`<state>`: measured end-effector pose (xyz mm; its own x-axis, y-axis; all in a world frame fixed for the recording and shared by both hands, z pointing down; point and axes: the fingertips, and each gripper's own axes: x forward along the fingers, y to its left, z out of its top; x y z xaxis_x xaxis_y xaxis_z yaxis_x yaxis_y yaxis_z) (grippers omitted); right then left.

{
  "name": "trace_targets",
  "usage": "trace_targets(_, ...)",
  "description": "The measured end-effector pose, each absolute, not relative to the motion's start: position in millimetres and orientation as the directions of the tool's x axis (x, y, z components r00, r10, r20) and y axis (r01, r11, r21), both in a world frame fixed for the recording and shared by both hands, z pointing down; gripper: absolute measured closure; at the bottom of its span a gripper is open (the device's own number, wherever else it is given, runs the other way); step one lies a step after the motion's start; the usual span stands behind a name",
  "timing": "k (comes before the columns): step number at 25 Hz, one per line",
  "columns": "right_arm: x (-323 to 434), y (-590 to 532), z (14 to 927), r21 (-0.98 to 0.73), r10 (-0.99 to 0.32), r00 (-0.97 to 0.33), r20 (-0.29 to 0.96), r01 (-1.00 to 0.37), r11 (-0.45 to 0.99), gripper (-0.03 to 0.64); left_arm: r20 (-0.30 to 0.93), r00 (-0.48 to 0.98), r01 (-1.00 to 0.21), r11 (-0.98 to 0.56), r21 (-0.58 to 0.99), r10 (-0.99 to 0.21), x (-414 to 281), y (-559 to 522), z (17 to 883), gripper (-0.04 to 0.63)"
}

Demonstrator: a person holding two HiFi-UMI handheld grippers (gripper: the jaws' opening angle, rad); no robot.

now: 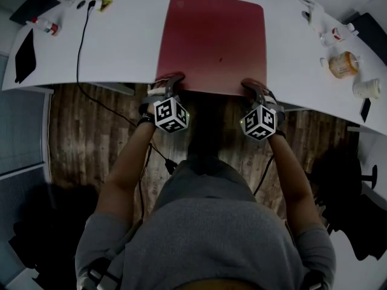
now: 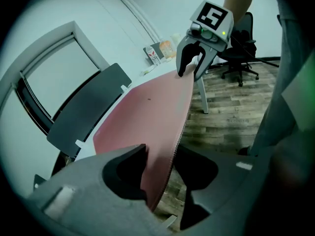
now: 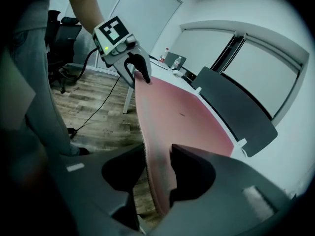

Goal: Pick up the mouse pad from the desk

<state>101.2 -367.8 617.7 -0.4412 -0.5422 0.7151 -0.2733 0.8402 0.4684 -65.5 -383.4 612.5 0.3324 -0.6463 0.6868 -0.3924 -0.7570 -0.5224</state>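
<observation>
A large dark-red mouse pad (image 1: 211,41) lies on the white desk (image 1: 121,47), its near edge hanging over the desk's front edge. My left gripper (image 1: 171,80) sits at the pad's near left corner and my right gripper (image 1: 253,88) at the near right corner. In the left gripper view the pad (image 2: 147,112) runs edge-on between my left gripper's (image 2: 165,168) jaws, which press on it from both sides; the right gripper (image 2: 194,63) straddles the far corner. The right gripper view mirrors this: the pad (image 3: 182,117) is pinched in my right gripper (image 3: 157,166), with the left gripper (image 3: 139,70) beyond.
An orange bottle (image 1: 344,64), a white cup (image 1: 367,88) and small items stand at the desk's right end. A black cable (image 1: 78,53), a black flat object (image 1: 24,56) and small bottles (image 1: 45,24) lie at the left. An office chair (image 2: 241,58) stands on the wood floor.
</observation>
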Motion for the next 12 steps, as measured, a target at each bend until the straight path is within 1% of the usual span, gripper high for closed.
trace_targets(6, 102, -366, 617, 0.452, -0.493, -0.439, 0.751, -0.203, 0.869, 0.481, 0.72, 0.408, -0.33, -0.826, -0.457, -0.561, -68, -380, 609, 0.471)
trace_targets(9, 102, -363, 615, 0.443, -0.47, -0.443, 0.764, -0.17, 0.88, 0.509, 0.73, 0.413, -0.299, -0.838, -0.457, -0.545, -69, -377, 607, 0.501)
trace_targets(10, 102, -362, 614, 0.439, -0.463, -0.445, 0.766, -0.165, 0.883, 0.518, 0.729, 0.415, -0.307, -0.838, -0.451, -0.544, -69, -376, 605, 0.512)
trace_targets(12, 102, -360, 613, 0.437, -0.457, -0.45, 0.767, -0.156, 0.886, 0.535, 0.713, 0.428, -0.368, -0.828, -0.423, -0.555, -71, -378, 599, 0.535)
